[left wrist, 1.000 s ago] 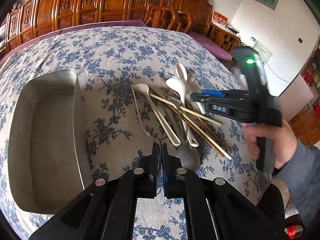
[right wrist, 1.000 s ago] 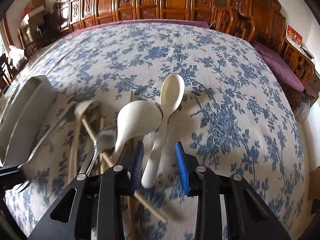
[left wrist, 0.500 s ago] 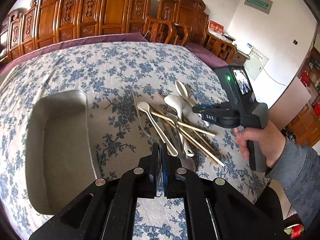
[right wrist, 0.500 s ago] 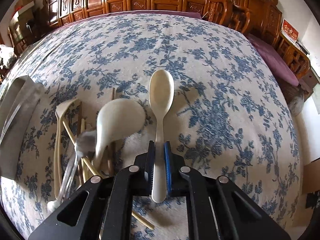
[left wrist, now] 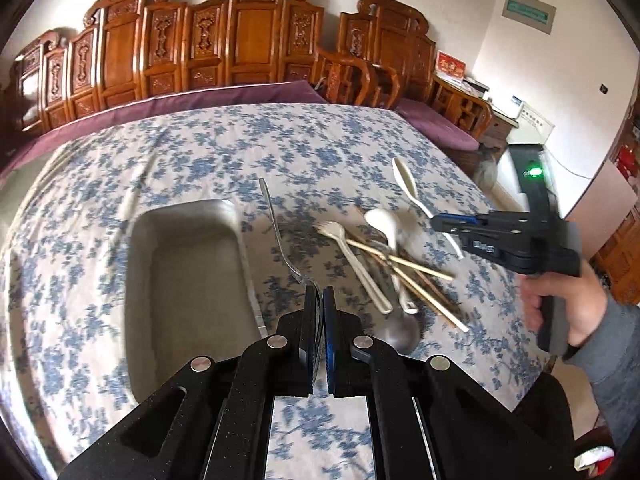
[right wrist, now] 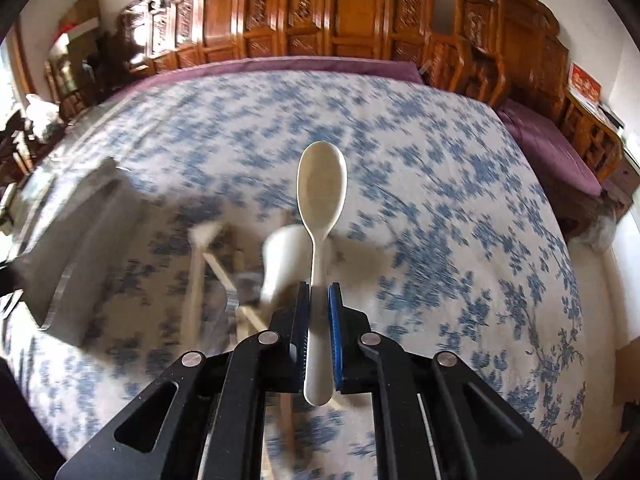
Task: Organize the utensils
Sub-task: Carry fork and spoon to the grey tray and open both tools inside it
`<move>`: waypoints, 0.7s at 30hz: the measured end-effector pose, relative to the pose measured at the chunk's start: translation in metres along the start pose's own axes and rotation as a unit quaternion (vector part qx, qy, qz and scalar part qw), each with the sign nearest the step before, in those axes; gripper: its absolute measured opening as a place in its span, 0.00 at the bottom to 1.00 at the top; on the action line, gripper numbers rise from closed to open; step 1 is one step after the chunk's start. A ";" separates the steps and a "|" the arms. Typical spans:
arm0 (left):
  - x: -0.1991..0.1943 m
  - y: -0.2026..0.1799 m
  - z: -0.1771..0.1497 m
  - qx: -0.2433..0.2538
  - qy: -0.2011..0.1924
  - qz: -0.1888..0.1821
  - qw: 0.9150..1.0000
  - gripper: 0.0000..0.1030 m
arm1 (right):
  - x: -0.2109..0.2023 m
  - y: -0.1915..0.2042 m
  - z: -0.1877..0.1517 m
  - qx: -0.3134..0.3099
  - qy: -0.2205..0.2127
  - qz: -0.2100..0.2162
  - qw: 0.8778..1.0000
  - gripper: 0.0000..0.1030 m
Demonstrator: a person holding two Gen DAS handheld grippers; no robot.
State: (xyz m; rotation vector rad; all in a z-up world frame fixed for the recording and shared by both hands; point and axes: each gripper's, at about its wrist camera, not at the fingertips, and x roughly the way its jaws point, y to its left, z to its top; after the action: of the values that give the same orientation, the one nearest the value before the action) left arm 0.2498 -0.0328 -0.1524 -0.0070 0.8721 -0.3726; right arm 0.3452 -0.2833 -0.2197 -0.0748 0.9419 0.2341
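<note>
Since the earlier frames both grippers have risen from the pile, each carrying a utensil up off the cloth. The left gripper [left wrist: 319, 296] is clamped tight on the tine end of a metal fork [left wrist: 280, 236], whose thin handle sticks out ahead and to the left, its far tip above the blue-flowered tablecloth [left wrist: 224, 148] beyond the tray. The right gripper [right wrist: 319, 300] is closed on the handle of a cream spoon [right wrist: 321, 188], gripping it near the lower end; the bowl points away from the camera and hangs in the air above the cloth, with a short stub of handle showing behind the pads. In the left wrist view this same spoon slants up and to the left from the gripper tip.

Just left of the fork lies the steel tray [left wrist: 140, 280], a rectangular pan with rounded corners sitting on the worktop. To the right of the fork the remaining pile rests on the cloth: a second white spoon [left wrist: 386, 226], a cream plastic fork [left wrist: 352, 256], a few wooden chopsticks [left wrist: 408, 264] crossing each other, and a metal spoon [left wrist: 400, 332] with its bowl nearest the camera. The person's right hand [left wrist: 568, 304] holds the gripper handle at the right edge. Carved wooden chairs [left wrist: 248, 40] line the wall behind.
</note>
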 end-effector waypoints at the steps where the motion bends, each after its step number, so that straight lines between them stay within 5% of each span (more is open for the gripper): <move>1: -0.002 0.004 -0.001 0.000 0.001 0.006 1.000 0.03 | -0.005 0.007 0.002 -0.003 -0.005 0.009 1.000 0.11; 9: 0.000 0.049 -0.008 -0.027 0.011 0.045 0.999 0.03 | -0.028 0.074 0.011 -0.037 -0.028 0.069 0.997 0.11; 21: 0.032 0.093 -0.022 -0.071 0.038 0.054 0.995 0.03 | -0.032 0.147 0.015 -0.069 -0.026 0.126 0.989 0.11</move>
State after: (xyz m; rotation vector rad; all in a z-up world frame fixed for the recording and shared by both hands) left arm 0.2816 0.0472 -0.2046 -0.0777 0.9698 -0.2104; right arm 0.3050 -0.1434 -0.1799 -0.0755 0.8819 0.5332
